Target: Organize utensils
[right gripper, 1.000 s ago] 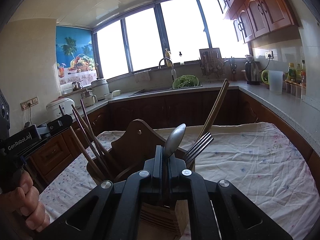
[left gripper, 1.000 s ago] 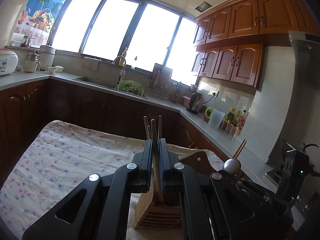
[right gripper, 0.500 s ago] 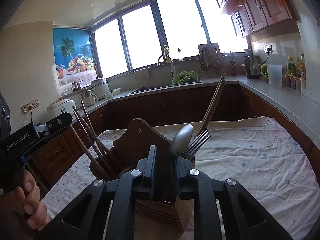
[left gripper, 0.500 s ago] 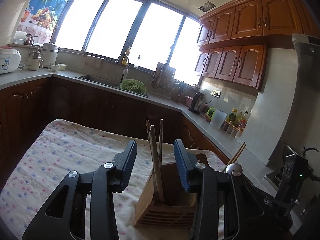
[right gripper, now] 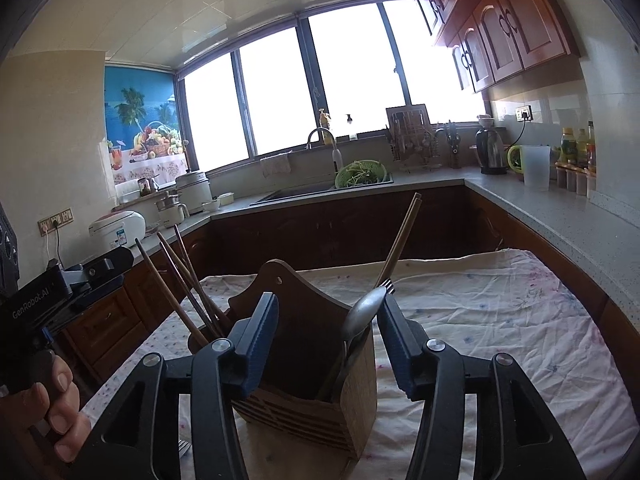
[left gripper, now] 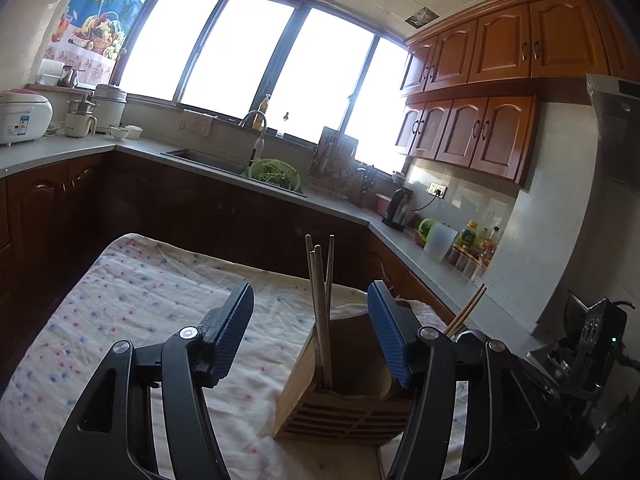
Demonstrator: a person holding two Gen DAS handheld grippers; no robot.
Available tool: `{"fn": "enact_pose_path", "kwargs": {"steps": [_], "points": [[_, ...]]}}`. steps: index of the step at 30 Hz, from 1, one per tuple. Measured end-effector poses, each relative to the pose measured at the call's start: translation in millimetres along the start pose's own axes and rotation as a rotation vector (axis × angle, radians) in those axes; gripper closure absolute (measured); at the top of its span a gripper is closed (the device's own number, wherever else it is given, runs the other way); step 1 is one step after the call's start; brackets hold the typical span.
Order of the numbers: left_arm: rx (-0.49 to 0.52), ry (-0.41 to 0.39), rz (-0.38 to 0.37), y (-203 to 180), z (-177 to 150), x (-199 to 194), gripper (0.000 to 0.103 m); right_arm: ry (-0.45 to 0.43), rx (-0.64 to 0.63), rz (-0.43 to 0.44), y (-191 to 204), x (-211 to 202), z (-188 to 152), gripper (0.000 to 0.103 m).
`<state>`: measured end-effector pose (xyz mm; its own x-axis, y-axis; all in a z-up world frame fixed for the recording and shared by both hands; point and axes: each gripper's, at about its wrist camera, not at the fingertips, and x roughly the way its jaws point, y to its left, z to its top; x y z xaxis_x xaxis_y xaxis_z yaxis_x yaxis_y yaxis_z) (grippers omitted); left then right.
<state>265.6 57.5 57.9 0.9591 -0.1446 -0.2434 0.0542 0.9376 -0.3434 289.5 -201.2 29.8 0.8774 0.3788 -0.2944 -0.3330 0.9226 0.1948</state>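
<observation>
**Mei:** Both claws are spreading right now. On the left gripper the blue pads are widening, and the wooden chopsticks are standing in the gap between them, touching neither pad.

**Jon:** So nothing is being gripped on that side?

**Mei:** Nothing. Those chopsticks are resting in the near corner of the wooden utensil holder, leaning slightly, released.

**Jon:** And the other side?

**Mei:** The right gripper is opening too. A metal spoon is sitting between its fingers, bowl up, closer to the right-hand pad, though I cannot tell whether it is brushing that pad. The handle is going down into the holder's right compartment.

**Jon:** What else is sharing that compartment?

**Mei:** A fork, tines just peeking behind the spoon, and a pair of chopsticks leaning up to the right.

**Jon:** Where is the holder sitting?

**Mei:** On the flowered tablecloth, directly ahead of both claws.
</observation>
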Motion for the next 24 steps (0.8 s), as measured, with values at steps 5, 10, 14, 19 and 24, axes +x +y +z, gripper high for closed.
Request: {"fn": "enact_pose_path", "kwargs": {"steps": [5,10,14,19,24], "points": [[-0.005,0.000,0.025,1.9,-3.3,-10.9,0.026,0.004,0.037,-0.016,-10.4,-5.6,-2.4,0.038],[-0.004,0.013,0.041,3.2,-7.0,-21.4,0.016,0.014,0.055,-0.025,-14.5,-13.7,-9.1,0.024],[-0.003,0.018,0.053,4.9,-11.5,-32.5,0.013,0.015,0.062,-0.027,-14.3,-23.8,-13.9,0.014],[0.005,0.032,0.077,5.1,-20.2,-47.6,0.007,0.010,0.065,-0.024,-12.4,-41.3,-18.1,0.005],[0.018,0.048,0.106,9.3,-34.2,-68.2,0.006,0.001,0.082,-0.004,-10.2,-63.5,-22.9,0.001]]}}
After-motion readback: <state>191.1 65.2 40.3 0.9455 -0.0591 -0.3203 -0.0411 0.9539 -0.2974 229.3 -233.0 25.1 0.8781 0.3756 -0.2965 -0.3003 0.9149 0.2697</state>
